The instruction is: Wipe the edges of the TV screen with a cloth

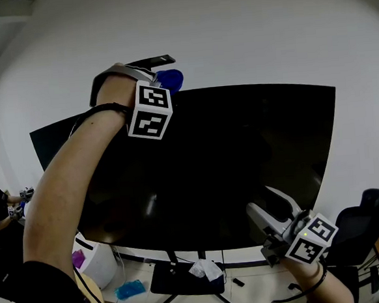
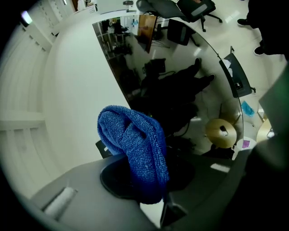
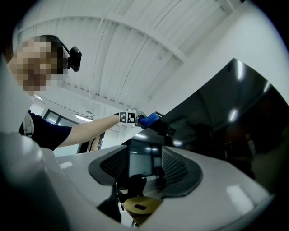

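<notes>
Cloth is soft, light and floppy, squeezed tight in the left hand-held gripper at the TV top edge. Right hand-held gripper is open and empty. Best pinched by its bunched middle.

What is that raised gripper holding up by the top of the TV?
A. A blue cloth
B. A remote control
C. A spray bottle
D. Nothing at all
A: the left gripper is shut on a folded blue cloth, which it holds up at the top edge of the dark TV.
</notes>
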Tool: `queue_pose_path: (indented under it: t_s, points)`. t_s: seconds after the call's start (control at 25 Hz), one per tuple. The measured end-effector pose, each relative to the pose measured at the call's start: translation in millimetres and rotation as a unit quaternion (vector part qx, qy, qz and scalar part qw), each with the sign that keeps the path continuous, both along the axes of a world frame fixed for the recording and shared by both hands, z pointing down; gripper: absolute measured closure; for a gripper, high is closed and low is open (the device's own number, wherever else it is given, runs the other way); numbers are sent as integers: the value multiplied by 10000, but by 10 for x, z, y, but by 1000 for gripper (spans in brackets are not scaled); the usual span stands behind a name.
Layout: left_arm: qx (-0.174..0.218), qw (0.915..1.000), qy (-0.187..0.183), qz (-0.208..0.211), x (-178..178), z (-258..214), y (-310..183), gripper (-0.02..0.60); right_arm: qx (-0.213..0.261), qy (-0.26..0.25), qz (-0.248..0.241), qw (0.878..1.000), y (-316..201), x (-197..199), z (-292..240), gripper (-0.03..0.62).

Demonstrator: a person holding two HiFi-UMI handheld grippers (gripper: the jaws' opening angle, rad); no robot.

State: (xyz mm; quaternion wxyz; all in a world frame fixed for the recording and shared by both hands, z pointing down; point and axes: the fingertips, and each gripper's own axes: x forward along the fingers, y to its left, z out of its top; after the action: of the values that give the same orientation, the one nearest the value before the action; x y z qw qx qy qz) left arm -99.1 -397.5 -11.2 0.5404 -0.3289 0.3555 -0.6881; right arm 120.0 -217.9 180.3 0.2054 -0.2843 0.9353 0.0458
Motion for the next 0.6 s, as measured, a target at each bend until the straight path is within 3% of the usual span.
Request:
queue_pose_path:
  t_s: [0.24,0.6]
  points:
    - [74,9999,14,-128,708,-23,-21,502,7,34,-88,10000,-59,806,2,346]
    - [88,10000,0,-1,1841,-49,-29,502,43,-43,134,9999,-174,1915,-59,347]
